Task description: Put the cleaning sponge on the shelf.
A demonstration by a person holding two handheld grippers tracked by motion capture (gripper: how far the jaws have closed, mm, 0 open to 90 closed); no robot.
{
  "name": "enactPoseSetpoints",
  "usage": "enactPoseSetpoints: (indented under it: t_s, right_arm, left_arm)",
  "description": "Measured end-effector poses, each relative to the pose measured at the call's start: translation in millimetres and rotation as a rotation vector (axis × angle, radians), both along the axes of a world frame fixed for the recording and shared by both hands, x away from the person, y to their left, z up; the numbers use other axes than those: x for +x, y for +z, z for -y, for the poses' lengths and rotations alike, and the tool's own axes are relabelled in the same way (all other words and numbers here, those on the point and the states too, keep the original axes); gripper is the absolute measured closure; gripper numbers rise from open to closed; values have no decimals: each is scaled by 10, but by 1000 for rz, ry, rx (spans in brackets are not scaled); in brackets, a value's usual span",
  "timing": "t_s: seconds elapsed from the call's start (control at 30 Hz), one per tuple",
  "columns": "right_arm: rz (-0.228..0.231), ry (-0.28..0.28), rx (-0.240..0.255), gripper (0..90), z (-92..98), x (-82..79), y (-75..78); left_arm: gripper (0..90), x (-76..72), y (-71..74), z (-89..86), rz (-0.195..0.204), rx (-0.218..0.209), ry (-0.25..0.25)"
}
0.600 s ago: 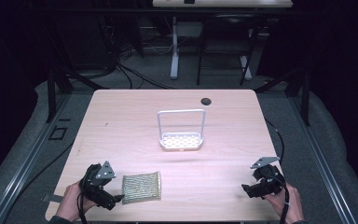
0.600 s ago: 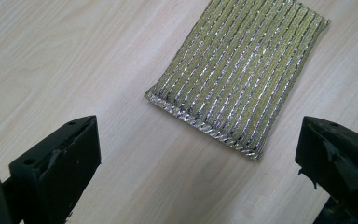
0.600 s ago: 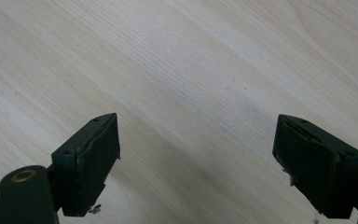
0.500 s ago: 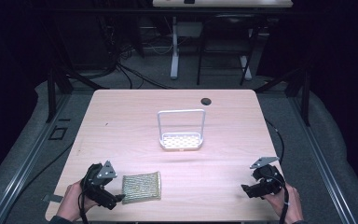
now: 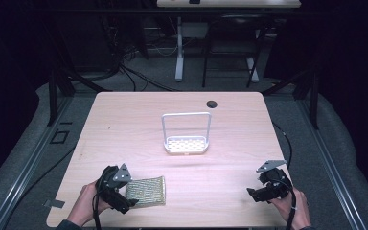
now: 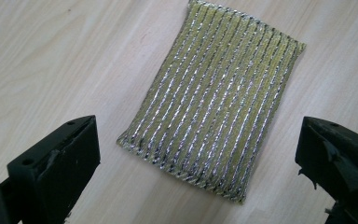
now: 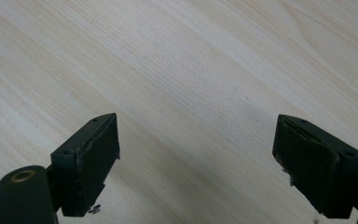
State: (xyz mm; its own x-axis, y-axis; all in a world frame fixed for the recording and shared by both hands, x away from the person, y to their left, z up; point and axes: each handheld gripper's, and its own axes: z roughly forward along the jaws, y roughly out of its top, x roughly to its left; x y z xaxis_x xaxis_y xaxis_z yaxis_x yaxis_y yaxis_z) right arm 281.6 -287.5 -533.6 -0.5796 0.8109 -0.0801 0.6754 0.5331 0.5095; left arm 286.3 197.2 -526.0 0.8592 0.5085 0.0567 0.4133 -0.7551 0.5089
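Closing on the flat sponge (image 6: 214, 105) lying near the table's (image 5: 182, 100) front left edge, the wide-open, empty left gripper (image 6: 196, 163) could merely skid over it, while the right gripper (image 7: 196, 158) hangs open, empty.

Ahead of the black left gripper (image 6: 196, 158), between its wide-apart jaws, a scouring pad (image 6: 214, 100) is showing yellow-green with glinting silver ribbed stripes. Beyond it a white rack (image 5: 186, 139) is displaying a perforated dotted base. The pale wood-grain table (image 7: 177, 60) is lying under the black right gripper (image 7: 196, 158).
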Motion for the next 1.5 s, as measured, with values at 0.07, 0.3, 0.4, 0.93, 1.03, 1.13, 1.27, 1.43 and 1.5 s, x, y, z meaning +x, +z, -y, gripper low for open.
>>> enactPoseSetpoints:
  t_s: [0.07, 0.3, 0.4, 0.93, 1.03, 1.13, 1.27, 1.43, 1.5]
  right_arm:
    - [1, -6, -2, 141, -1, 2, -3]
    - [-7, -30, 31, 141, 11, 9, 11]
    - [-1, -22, 21, 141, 4, 9, 12]
    - [-3, -16, 24, 142, -12, -4, 11]
    - [-4, -16, 23, 142, -10, -4, 12]
    - [-5, -15, 22, 142, -10, -5, 10]
    - [-7, -13, 25, 142, -11, -6, 15]
    - [-3, -9, 22, 143, -11, -3, 9]
    - [-7, -11, 23, 143, -11, -5, 12]
  left_arm:
    - [0, 7, -6, 16, -4, 4, -5]
    - [0, 100, -64, 117, -32, 33, -52]
    - [0, 116, -91, 146, -38, 43, -62]
    - [0, 132, -249, 244, -76, 87, -89]
    - [0, 135, -274, 246, -80, 94, -83]
    - [4, 136, -281, 243, -77, 91, -74]
    - [24, 135, -295, 232, -74, 86, -64]
    - [54, 122, -308, 238, -56, 89, -59]
    - [80, 115, -312, 237, -43, 90, -56]
